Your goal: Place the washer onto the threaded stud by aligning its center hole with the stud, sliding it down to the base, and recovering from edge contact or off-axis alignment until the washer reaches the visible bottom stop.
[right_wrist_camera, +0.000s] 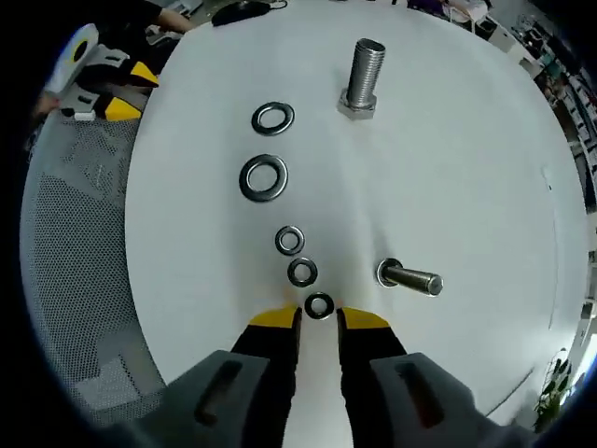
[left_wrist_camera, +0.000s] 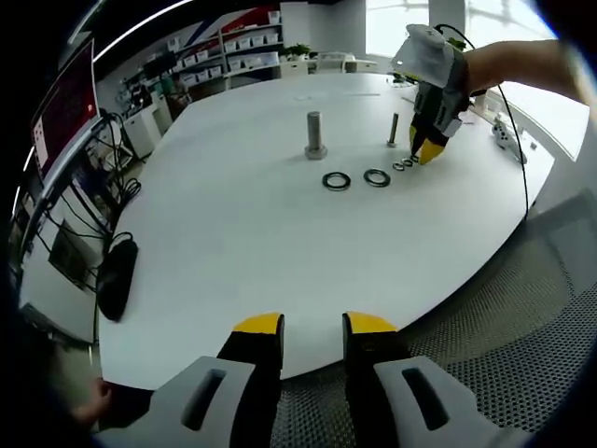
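On the round white table [right_wrist_camera: 448,168] five washers lie flat in a loose row. In the right gripper view, the right gripper [right_wrist_camera: 317,319] is down at the near end of that row, its yellow-tipped jaws a little apart with the smallest washer [right_wrist_camera: 319,305] lying just at the gap between the tips — whether the tips touch it I cannot tell. Next along the row come two more small washers [right_wrist_camera: 302,272], [right_wrist_camera: 289,240], then two large washers [right_wrist_camera: 264,177], [right_wrist_camera: 272,118], each apart from its neighbour. The thin threaded stud [right_wrist_camera: 410,277] stands just beside the small washers, nothing on its shaft. The thick bolt [right_wrist_camera: 364,77] stands on its hex head further toward the table's middle, near the large washers.

In the left gripper view, the left gripper [left_wrist_camera: 312,327] hangs over the table's near edge, well apart from the parts — its jaws are apart and hold nothing. A mesh chair seat [left_wrist_camera: 522,345] sits below that edge. Across the table a hand holds the right gripper tip-down at the row of washers.
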{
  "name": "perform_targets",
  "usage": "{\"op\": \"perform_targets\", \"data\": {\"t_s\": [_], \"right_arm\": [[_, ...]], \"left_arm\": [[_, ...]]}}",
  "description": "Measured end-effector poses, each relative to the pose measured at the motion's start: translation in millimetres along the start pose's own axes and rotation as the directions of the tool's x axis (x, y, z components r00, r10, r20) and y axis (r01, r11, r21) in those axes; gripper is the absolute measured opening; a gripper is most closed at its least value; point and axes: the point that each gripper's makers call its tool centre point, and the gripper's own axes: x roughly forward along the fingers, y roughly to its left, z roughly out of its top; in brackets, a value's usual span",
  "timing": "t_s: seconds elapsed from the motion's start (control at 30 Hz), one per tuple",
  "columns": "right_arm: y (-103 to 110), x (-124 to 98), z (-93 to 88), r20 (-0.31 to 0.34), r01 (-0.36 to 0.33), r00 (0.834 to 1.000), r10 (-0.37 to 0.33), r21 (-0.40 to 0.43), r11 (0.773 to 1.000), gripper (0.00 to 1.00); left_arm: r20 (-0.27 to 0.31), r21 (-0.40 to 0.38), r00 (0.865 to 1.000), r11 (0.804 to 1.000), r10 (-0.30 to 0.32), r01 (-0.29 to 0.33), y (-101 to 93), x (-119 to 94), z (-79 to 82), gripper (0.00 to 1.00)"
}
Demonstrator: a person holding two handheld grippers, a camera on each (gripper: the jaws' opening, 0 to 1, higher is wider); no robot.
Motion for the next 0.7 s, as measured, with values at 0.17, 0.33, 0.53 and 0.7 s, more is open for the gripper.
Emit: {"op": "perform_targets", "data": {"t_s": [0.17, 0.33, 0.53, 0.7], "right_arm": [[0.0, 1.4, 0.0, -0.070, -0.013, 0.998, 0.010, -0.050, 0.999, 0.18], [-0.2, 0.9, -1.1, -0.107, -0.020, 0.994, 0.011, -0.081, 0.996, 0.18], [1.1, 1.5, -1.5, -0.116, -0.013, 0.993, 0.002, -0.087, 0.996, 0.18], [0.2, 0.9, -2.0, -0.118, -0.007, 0.993, -0.003, -0.081, 0.997, 0.18]], "left_arm": [[0.003, -0.003, 1.000, 1.000, 0.003, -0.003, 0.4, -0.1, 0.4, 0.23], [-0.003, 0.000, 1.000, 1.000, 0.002, -0.002, 0.0, -0.1, -0.4, 0.23], [-0.004, 0.001, 1.000, 1.000, 0.006, -0.006, 0.9, 0.6, -0.2, 0.23], [-0.006, -0.006, 1.000, 1.000, 0.004, -0.004, 0.9, 0.6, -0.9, 0.23]]}}
